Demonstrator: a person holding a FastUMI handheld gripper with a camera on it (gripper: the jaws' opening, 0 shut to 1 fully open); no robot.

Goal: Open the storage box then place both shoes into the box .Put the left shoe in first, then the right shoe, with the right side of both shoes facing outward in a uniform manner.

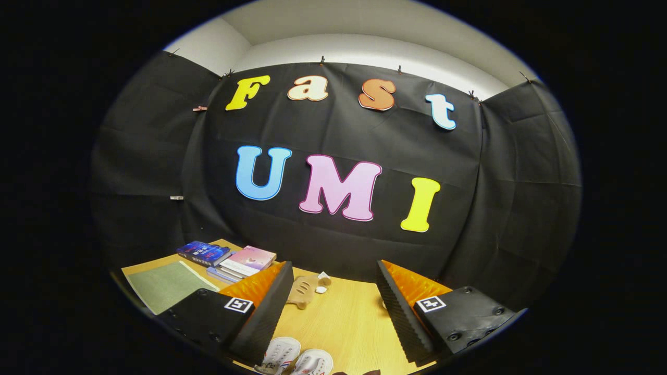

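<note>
A: What can we not make out here?

B: Quite a bit. The two shoes [296, 357] lie low between the fingers, near their base, and we see only their toe ends; the rest is cut off. Which one is left and which is right we cannot tell. Something dark sits just beside them, too little of it showing to name.

A: And the shoes themselves?

B: We see two small white shoes side by side on the wooden table [338, 317], toes pointing away from us, with rounded pale toe caps and a touch of red and blue trim. They touch each other or nearly so.

A: The gripper [333, 307]?

B: We find its fingers spread wide apart, with bare tabletop between them and nothing held. Neither finger touches the shoes.

A: Beyond the fingers?

B: We see a tan, soft-looking thing [303, 291] lying on the table just ahead of the left finger, partly hidden by it, and two small pale bits [323, 280] next to it; we cannot say what any of them are. Farther left, a stack of books [229, 258] rests near the table's far edge, with a green mat [164, 286] beside it, its near corner covered by the gripper body.
</note>
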